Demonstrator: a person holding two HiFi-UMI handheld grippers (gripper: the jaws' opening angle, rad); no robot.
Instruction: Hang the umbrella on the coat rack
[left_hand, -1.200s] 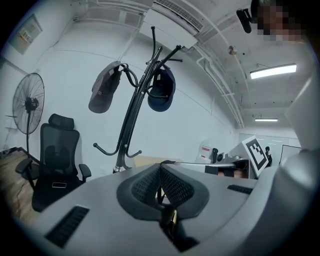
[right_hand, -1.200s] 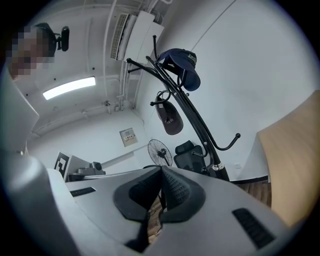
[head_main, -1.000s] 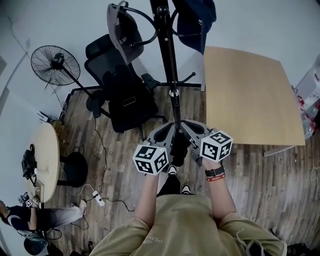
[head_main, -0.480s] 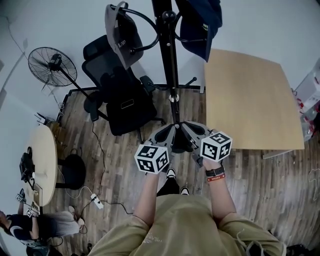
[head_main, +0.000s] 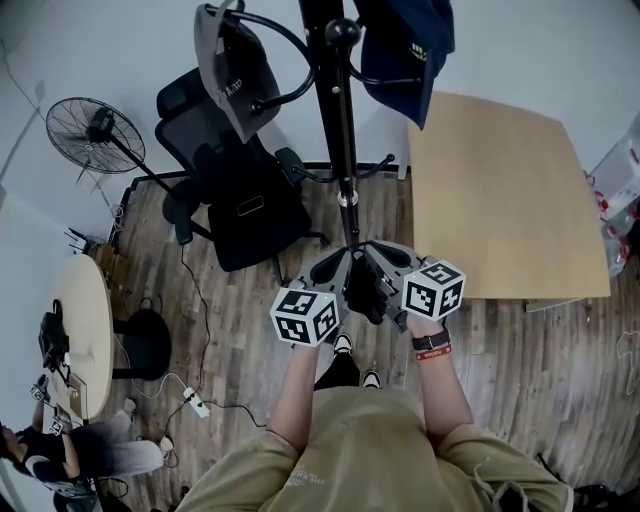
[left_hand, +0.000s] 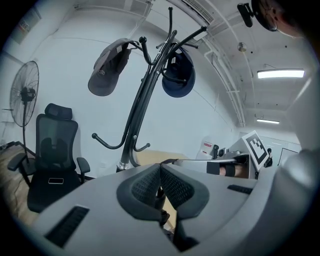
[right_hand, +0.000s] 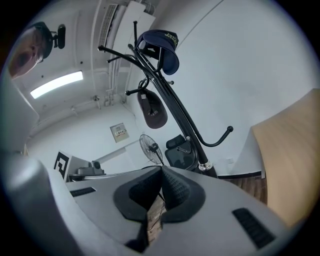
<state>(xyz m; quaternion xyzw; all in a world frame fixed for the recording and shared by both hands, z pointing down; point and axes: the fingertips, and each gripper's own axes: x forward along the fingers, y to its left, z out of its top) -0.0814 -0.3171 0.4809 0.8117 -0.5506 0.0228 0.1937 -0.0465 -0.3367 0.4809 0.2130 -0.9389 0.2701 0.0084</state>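
**Head view:** left gripper (head_main: 328, 266) and right gripper (head_main: 388, 258) are held side by side, just before the foot of the coat rack (head_main: 343, 150). Each marker cube (head_main: 303, 316) shows black-and-white square codes. A grey cap (head_main: 228, 75) hangs on the left side of the coat rack, its white lettering too small to read. A navy cap (head_main: 405, 45) hangs on the right side. There is a dark shape (head_main: 365, 295) low between the grippers — cannot tell whether it is the umbrella.

**Left gripper view:** pads pressed together, nothing seen between them. The coat rack (left_hand: 137, 117) rises ahead.

**Right gripper view:** jaws likewise clenched on nothing (floor (right_hand: 152, 220) shows under them). The navy cap (right_hand: 160, 45) bears a small yellow emblem — unreadable. The print on a wall panel (right_hand: 120, 131) is illegible.
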